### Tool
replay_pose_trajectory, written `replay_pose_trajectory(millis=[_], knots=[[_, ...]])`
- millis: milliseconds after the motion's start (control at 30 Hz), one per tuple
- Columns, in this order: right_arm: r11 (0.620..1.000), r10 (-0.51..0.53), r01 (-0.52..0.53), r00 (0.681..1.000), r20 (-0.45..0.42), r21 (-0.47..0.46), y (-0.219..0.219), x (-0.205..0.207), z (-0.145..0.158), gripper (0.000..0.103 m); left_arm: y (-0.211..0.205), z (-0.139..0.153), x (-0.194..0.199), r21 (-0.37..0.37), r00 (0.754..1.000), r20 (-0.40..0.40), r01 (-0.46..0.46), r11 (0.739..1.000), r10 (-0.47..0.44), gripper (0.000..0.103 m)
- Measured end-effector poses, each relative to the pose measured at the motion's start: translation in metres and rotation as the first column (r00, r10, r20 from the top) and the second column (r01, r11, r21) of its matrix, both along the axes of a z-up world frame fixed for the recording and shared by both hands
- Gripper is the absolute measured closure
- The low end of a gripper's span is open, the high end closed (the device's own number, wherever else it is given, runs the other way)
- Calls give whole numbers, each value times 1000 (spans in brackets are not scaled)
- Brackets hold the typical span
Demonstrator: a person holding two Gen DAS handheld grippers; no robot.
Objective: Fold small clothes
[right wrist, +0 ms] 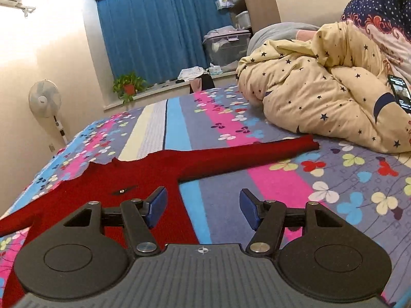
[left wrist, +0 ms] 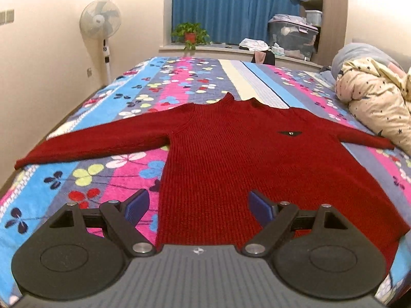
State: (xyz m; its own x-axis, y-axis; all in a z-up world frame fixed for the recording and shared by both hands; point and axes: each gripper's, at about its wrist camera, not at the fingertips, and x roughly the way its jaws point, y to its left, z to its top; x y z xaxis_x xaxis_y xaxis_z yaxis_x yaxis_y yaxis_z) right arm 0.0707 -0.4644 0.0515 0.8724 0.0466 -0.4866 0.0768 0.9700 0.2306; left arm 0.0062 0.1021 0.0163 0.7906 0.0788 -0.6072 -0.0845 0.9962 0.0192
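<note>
Sweater (left wrist: 231, 159), dark red knit, lies flat and face up on the bed (left wrist: 84, 179), collar at the far end, hem nearest, both sleeves spread out to left and right. Nothing is folded yet, so the risks lie in the first grab. The bed's flowered cover is soft plush, and a pinch that goes too deep could gather the cover together with the knit and drag both. The star-print quilt (right wrist: 321, 97) is heaped just beyond the right sleeve cuff (right wrist: 312, 143), seemingly close or touching; swinging that sleeve inward could snag it or pull the cuff askew. A phone (right wrist: 400, 93) rests on the quilt and could slide if the heap is disturbed. Thick ribbed knit tends to stretch, so lifting one layer alone would likely leave the fold lopsided. The left tool (left wrist: 199, 209) hangs over the hem's left part, its jaws wide and empty. The right tool (right wrist: 203, 210) hovers by the sweater's right side edge below the armpit, jaws moderately apart, gripping nothing.
</note>
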Motion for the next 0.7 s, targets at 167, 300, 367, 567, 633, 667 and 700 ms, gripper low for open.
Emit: replay_pose_trajectory(millis=[167, 300, 367, 567, 633, 667, 700], knots=[[1000, 6, -6, 1000, 14, -28, -1, -4, 0, 39, 1, -1, 12, -7, 999, 0, -34, 999, 34, 15], [1000, 10, -10, 1000, 7, -20, -1, 0, -4, 39, 7, -1, 24, -63, 998, -24, -62, 996, 61, 15], [999, 18, -18, 1000, 2, -29, 1, 2, -6, 39, 10, 0, 33, -95, 997, -41, -67, 993, 63, 15], [999, 37, -37, 999, -3, -14, 8, 8, -9, 39, 13, 10, 89, 59, 992, -121, -18, 998, 25, 15], [999, 35, -35, 999, -11, -9, 12, 11, -10, 39, 23, 20, 108, 60, 996, -89, -4, 998, 9, 16], [999, 35, -35, 999, -14, -5, 14, 13, -10, 39, 29, 25, 118, 67, 998, -69, -4, 998, 9, 18], [999, 35, -35, 999, -16, -2, 16, 14, -11, 39, 36, 28, 128, 72, 999, -52, -5, 997, 8, 24]])
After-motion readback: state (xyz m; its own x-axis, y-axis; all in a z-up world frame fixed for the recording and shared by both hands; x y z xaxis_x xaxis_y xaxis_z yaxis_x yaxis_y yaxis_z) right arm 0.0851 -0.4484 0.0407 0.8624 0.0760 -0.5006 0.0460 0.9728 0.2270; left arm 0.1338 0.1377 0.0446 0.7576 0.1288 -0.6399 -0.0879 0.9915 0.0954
